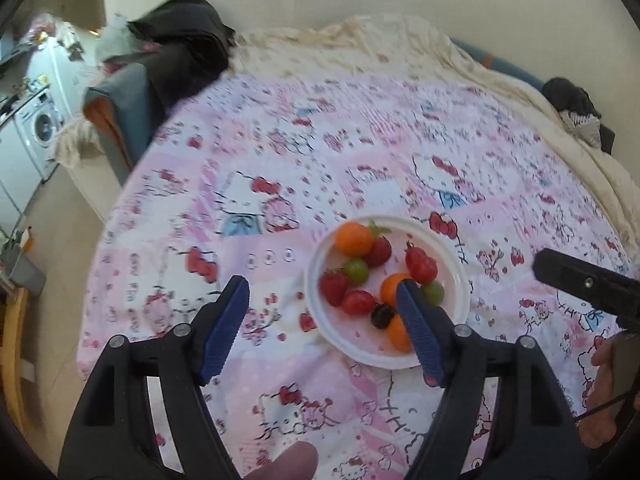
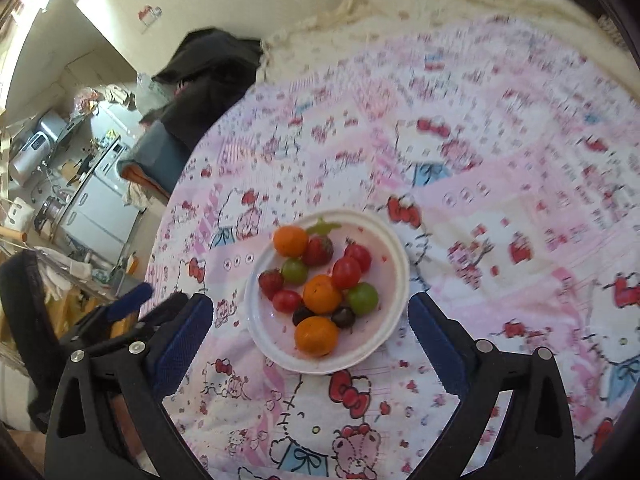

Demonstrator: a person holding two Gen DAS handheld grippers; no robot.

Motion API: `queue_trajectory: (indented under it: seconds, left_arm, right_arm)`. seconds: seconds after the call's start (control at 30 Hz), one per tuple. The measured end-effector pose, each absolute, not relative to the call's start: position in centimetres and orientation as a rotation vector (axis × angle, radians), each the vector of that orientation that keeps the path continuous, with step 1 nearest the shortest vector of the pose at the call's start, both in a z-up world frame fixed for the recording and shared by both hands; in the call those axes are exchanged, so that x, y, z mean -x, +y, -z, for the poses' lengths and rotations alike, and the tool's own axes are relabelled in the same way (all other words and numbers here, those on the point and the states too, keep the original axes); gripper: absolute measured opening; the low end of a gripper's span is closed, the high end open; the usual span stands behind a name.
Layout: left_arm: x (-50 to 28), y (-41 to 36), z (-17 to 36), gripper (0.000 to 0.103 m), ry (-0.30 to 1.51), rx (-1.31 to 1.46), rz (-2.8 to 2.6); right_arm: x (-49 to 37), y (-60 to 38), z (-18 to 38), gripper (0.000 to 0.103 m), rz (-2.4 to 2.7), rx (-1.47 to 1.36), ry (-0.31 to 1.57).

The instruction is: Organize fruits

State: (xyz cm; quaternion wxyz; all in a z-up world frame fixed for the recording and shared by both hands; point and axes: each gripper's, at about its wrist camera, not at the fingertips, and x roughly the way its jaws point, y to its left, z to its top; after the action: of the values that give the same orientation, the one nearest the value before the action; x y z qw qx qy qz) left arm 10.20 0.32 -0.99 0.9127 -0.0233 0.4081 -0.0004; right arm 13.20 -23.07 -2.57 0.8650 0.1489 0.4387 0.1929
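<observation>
A white plate (image 1: 452,264) (image 2: 394,248) lies on a pink Hello Kitty cloth. It holds mixed fruit: three oranges (image 2: 322,294), strawberries (image 2: 318,250), cherry tomatoes (image 2: 346,272), green grapes (image 2: 363,298) and dark grapes (image 2: 343,317). My left gripper (image 1: 322,296) is open and empty, above the plate's left side; its right finger covers part of an orange (image 1: 390,288). My right gripper (image 2: 310,312) is open and empty, its fingers straddling the plate from above. The right gripper's body also shows in the left wrist view (image 1: 588,284).
The pink patterned cloth (image 1: 360,152) covers a bed, with a cream blanket (image 1: 400,36) along the far side. Dark clothes (image 1: 184,52) lie at the far left corner. A washing machine (image 1: 40,128) and kitchen clutter (image 2: 60,184) stand off the left edge.
</observation>
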Motion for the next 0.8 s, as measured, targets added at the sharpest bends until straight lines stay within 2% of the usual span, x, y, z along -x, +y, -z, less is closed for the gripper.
queue_trajectory:
  seconds: [0.07,0.17,0.33,0.8]
  left_arm:
    - [-9.1,0.7,0.4,0.075,0.816,0.058,-0.009]
    - [-7.6,1.1,-0.4,0.094,0.784,0.058,-0.024]
    - [-5.4,1.3,-1.1,0.102,0.759,0.051,-0.039]
    - [-0.7,1.7,-1.7,0.103,0.732,0.066,-0.044]
  right_arm:
    - [-12.1,-23.5,2.1,0.102,-0.376,-0.302,0.895]
    - [-10.7,-23.7,1.4,0.103,-0.359,-0.276,0.870]
    - [-8.4,-23.8,0.6,0.103,-0.363,-0.248,0.833]
    - [-3.8,-22.3,0.2,0.103,-0.304,-0.152,0.734]
